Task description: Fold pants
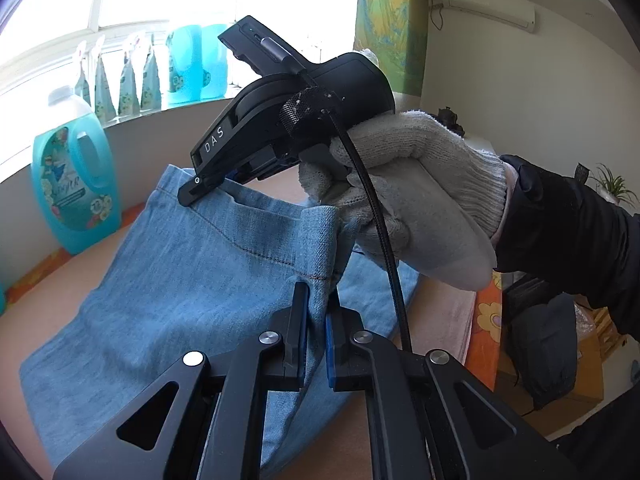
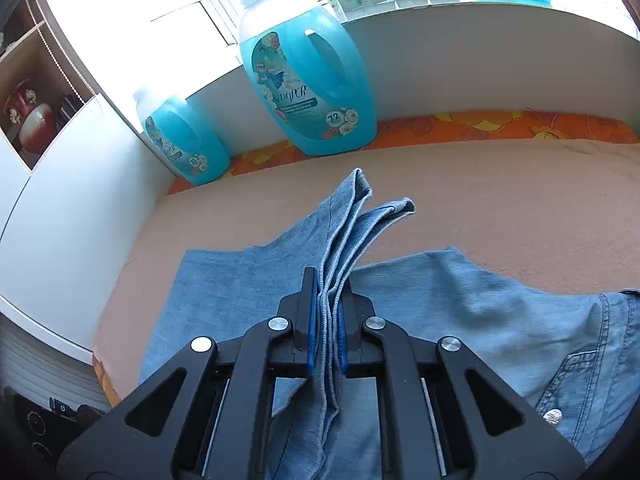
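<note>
Both claws are gripping the hem ends of the denim pants: the left claw and right claw are each clamping stacked layers, lifting them off the peach mattress, likely to carry the legs over the waist

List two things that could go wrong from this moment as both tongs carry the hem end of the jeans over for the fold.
1. The right tongs pinch several stacked denim layers near their edges; one layer could slip free and the jeans would fold unevenly.
2. The left tongs grip only a narrow bit of hem, so a tug might release it.
3. The blue detergent bottle stands close behind; a swinging leg could possibly knock it.
</note>
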A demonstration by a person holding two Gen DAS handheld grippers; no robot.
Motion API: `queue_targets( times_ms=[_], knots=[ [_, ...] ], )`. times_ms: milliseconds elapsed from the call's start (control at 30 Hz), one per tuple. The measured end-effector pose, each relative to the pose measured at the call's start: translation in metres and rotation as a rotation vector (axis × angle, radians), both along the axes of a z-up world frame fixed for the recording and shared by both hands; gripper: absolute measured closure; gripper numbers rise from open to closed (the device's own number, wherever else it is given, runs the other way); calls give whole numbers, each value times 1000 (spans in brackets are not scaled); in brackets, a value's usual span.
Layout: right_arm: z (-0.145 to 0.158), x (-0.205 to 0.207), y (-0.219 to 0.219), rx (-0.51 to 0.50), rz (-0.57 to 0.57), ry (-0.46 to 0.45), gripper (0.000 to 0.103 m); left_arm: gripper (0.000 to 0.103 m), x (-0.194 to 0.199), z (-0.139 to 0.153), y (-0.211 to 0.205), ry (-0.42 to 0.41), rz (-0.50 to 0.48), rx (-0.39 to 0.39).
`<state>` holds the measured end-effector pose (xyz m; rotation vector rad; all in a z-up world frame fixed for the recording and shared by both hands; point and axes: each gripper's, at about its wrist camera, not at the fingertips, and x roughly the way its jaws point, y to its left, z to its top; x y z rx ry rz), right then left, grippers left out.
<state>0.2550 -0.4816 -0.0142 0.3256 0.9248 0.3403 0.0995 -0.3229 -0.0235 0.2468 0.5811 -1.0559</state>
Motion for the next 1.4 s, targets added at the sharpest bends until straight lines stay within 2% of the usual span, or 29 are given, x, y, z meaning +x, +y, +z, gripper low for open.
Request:
queue_targets(
  times_ms=[400, 1000, 1200, 1400],
  knots=[
    [2, -17, -81, -56, -85, 4, 95, 97, 0, -3, -70, 27, -117, -19],
    [-12, -58, -186, -97, -226, 36, 95, 97, -11, -12, -144, 58, -275, -22],
    [-32, -65, -210, -98, -254, 68, 95, 97, -11, -24, -165, 80, -308, 9],
    [-47, -61, -215, -109, -251, 89, 95, 97, -8, -28, -177, 92, -313, 41]
  ],
)
